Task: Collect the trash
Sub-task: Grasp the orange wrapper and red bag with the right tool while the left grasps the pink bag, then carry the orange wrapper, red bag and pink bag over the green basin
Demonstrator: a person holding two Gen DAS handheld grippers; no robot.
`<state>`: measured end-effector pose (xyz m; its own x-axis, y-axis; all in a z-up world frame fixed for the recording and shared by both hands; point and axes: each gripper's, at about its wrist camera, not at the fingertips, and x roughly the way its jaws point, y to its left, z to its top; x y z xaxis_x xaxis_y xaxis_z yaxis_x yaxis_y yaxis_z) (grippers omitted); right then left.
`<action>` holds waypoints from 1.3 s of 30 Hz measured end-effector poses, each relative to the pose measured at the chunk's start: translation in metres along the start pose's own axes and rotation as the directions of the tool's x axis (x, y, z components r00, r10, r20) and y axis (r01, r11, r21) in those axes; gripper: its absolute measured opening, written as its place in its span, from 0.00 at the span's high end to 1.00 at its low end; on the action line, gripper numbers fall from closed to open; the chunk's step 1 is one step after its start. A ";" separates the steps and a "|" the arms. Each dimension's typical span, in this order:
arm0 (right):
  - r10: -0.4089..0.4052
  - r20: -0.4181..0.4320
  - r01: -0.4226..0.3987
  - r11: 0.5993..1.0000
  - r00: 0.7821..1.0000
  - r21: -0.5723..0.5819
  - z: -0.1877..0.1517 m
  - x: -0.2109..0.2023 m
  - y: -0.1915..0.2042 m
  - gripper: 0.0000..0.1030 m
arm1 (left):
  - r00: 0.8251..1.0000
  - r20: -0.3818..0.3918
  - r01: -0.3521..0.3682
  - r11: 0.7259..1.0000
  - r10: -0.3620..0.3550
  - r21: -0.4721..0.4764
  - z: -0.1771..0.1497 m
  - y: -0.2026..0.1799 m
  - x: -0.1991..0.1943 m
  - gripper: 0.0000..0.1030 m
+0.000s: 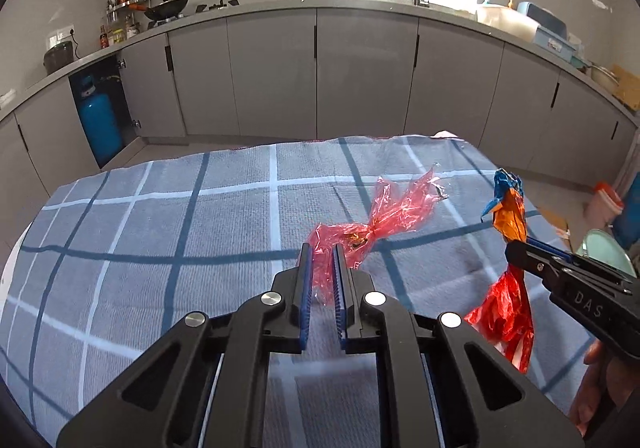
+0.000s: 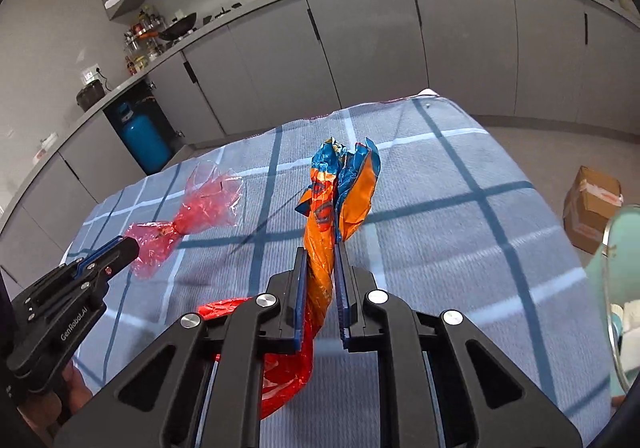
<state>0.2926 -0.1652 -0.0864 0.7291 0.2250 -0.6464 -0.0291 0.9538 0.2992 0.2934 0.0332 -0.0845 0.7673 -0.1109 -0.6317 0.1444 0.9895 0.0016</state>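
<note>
My left gripper is shut on a crumpled red clear plastic wrapper and holds it just above the blue checked tablecloth. The same wrapper shows in the right wrist view, with the left gripper at the lower left. My right gripper is shut on a twisted orange, blue and red snack wrapper, which stands up from the jaws and hangs below them. In the left wrist view that wrapper and the right gripper are at the right.
A pale green bin with white trash inside stands at the table's right edge. A cardboard box sits on the floor beyond. Grey kitchen cabinets run behind the table, with a blue gas cylinder at left.
</note>
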 end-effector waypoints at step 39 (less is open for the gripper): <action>-0.096 0.202 0.075 0.991 0.975 0.109 -0.043 -0.167 -0.108 0.86 | 0.984 0.081 0.143 0.972 -0.161 0.188 -0.019 -0.166 -0.106 0.90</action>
<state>0.1449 -0.2974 -0.0410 0.8516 0.0872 -0.5168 0.1006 0.9406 0.3244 0.1759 -0.1176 -0.0328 0.7820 -0.2757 -0.5590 0.3678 0.9282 0.0568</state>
